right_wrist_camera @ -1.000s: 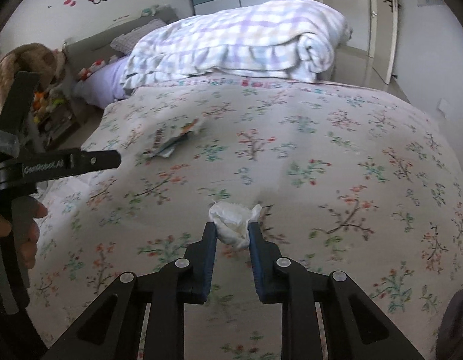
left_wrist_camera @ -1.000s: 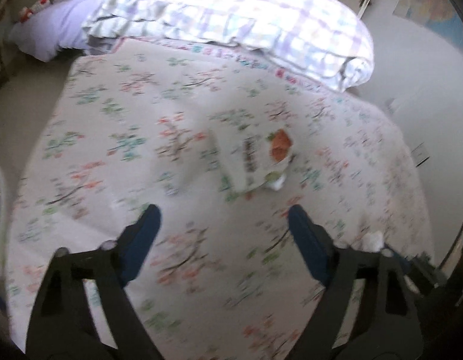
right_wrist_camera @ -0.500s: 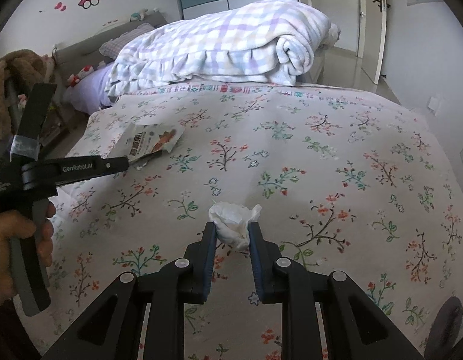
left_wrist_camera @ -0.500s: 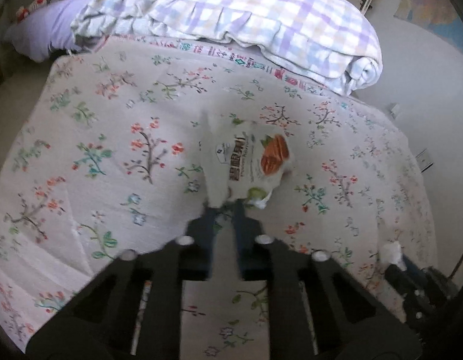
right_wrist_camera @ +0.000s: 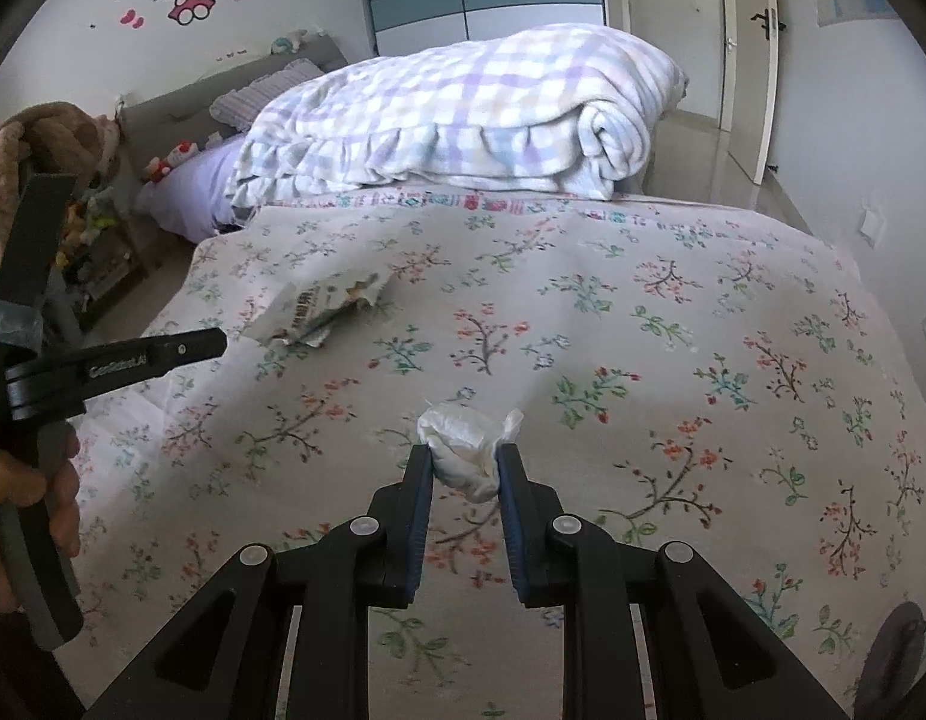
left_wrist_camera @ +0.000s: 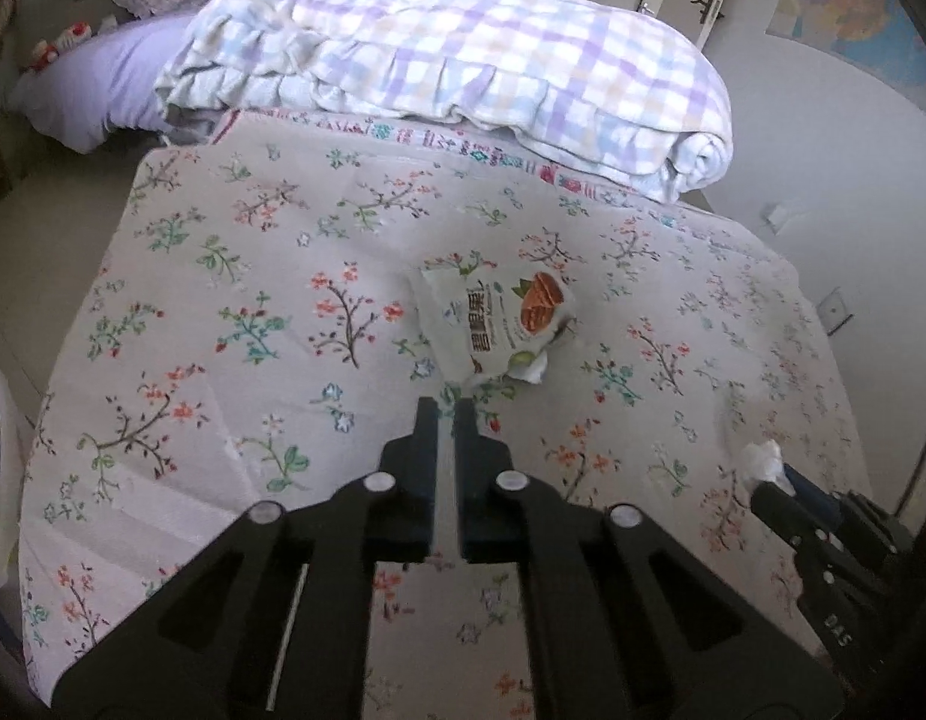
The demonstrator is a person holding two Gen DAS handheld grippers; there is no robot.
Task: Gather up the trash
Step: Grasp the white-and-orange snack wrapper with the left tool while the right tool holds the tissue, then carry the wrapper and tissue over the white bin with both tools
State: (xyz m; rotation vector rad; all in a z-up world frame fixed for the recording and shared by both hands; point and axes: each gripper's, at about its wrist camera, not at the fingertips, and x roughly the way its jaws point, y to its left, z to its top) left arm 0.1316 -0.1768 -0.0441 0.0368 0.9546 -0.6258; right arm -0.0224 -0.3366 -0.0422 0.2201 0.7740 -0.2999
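Note:
My left gripper point(left_wrist_camera: 446, 405) is shut on the near corner of a white snack wrapper point(left_wrist_camera: 499, 324) with an orange picture, held just above the floral bed sheet point(left_wrist_camera: 253, 312). The wrapper point(right_wrist_camera: 325, 306) and the left gripper point(right_wrist_camera: 214, 343) also show at the left of the right wrist view. My right gripper point(right_wrist_camera: 463, 459) is shut on a crumpled white tissue point(right_wrist_camera: 463, 444) and holds it above the sheet. That tissue point(left_wrist_camera: 760, 459) also shows at the right of the left wrist view.
A folded plaid blanket point(left_wrist_camera: 463, 60) lies across the far end of the bed, with a purple pillow point(left_wrist_camera: 97, 90) to its left. The bed's left edge drops to the floor point(left_wrist_camera: 37, 240). A wall point(left_wrist_camera: 853, 138) stands to the right.
My left gripper went from wide open to shut on the wrapper's near corner. The wrapper now hangs from it, slightly lifted. My right gripper kept hold of the tissue and rose a little.

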